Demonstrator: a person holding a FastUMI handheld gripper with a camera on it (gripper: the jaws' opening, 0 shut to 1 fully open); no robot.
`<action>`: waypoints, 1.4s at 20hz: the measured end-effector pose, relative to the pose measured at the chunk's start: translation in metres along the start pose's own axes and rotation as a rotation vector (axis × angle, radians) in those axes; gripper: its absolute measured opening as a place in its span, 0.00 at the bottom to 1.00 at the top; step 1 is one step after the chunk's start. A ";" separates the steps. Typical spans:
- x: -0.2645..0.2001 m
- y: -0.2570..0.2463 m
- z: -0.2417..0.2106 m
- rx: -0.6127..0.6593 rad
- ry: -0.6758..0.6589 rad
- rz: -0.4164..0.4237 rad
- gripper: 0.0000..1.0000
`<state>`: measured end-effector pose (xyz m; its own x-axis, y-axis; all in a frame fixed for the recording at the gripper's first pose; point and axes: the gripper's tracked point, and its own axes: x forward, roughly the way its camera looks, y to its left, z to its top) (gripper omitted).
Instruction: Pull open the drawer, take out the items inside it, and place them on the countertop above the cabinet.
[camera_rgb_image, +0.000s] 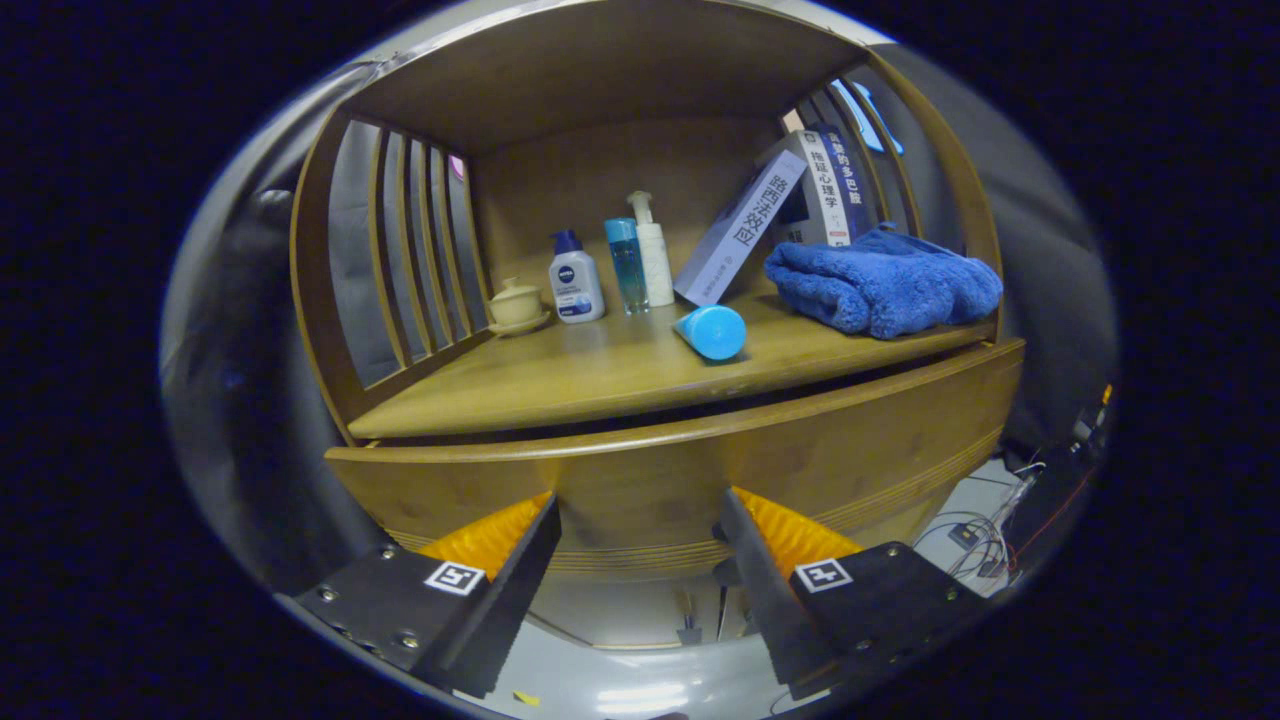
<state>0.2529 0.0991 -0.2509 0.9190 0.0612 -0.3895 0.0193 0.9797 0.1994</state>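
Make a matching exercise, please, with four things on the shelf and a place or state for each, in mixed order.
Things:
1. blue towel
2. light blue tube
3. lidded cup
4. white book

Places or states:
A. leaning at a tilt
B. beside the side slats
C. folded, at the end far from the slats
D. lying on its side, near the front edge

Pairs: 1-C, 2-D, 3-B, 4-A

The hand-held gripper is open before the drawer front.

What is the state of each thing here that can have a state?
drawer: nearly shut, a slim gap under the countertop
hand-held gripper: open, fingers at the drawer front, holding nothing
blue tube: lying on its side
blue towel: folded
books: leaning
bottles: upright, capped
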 end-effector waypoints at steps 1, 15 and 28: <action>0.004 0.000 0.002 0.000 0.001 0.001 0.97; 0.014 -0.004 0.008 -0.003 -0.010 0.014 0.97; 0.013 -0.007 0.011 0.053 -0.029 0.035 0.98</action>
<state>0.2688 0.0914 -0.2477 0.9305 0.0892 -0.3552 0.0067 0.9656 0.2601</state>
